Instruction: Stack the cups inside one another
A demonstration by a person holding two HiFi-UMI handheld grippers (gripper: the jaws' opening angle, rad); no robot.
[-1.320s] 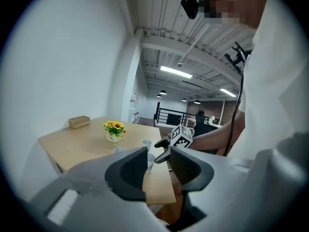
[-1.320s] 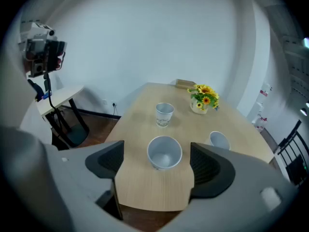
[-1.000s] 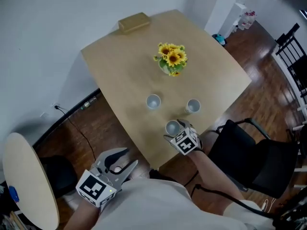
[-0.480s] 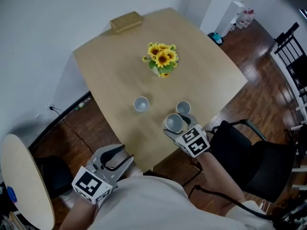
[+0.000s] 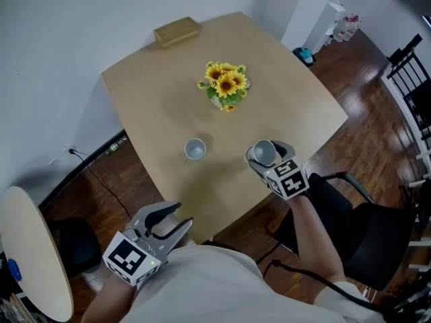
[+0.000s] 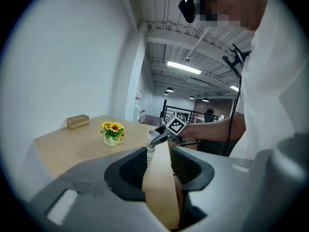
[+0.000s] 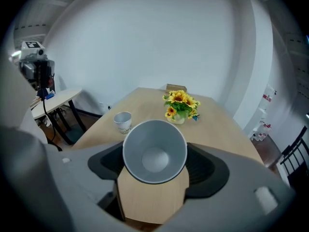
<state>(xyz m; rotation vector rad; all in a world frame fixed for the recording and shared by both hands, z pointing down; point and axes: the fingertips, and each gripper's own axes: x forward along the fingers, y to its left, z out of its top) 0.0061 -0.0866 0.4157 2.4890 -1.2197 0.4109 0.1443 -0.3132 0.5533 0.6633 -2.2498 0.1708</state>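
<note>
My right gripper point(image 5: 267, 153) is shut on a grey cup point(image 5: 263, 151), tilted and held above the table's near right part. In the left gripper view this held cup point(image 6: 154, 135) hangs right over a second cup point(image 6: 150, 152) that stands on the table; the head view hides that second cup. A third cup point(image 5: 194, 149) stands upright to the left, also seen as the small cup point(image 7: 122, 121) in the right gripper view. The held cup point(image 7: 154, 151) fills the space between the right jaws. My left gripper point(image 5: 168, 223) is open and holds nothing, off the table near my body.
A vase of sunflowers point(image 5: 225, 86) stands mid-table on the wooden table point(image 5: 148, 93). A small wooden box point(image 5: 176, 31) lies at the far corner. A black chair point(image 5: 357, 214) is at the right, a round side table point(image 5: 34, 247) at the left.
The right gripper has lifted its cup off the table near the front edge and carried it right, over the second cup. The left gripper has stayed low and open.
</note>
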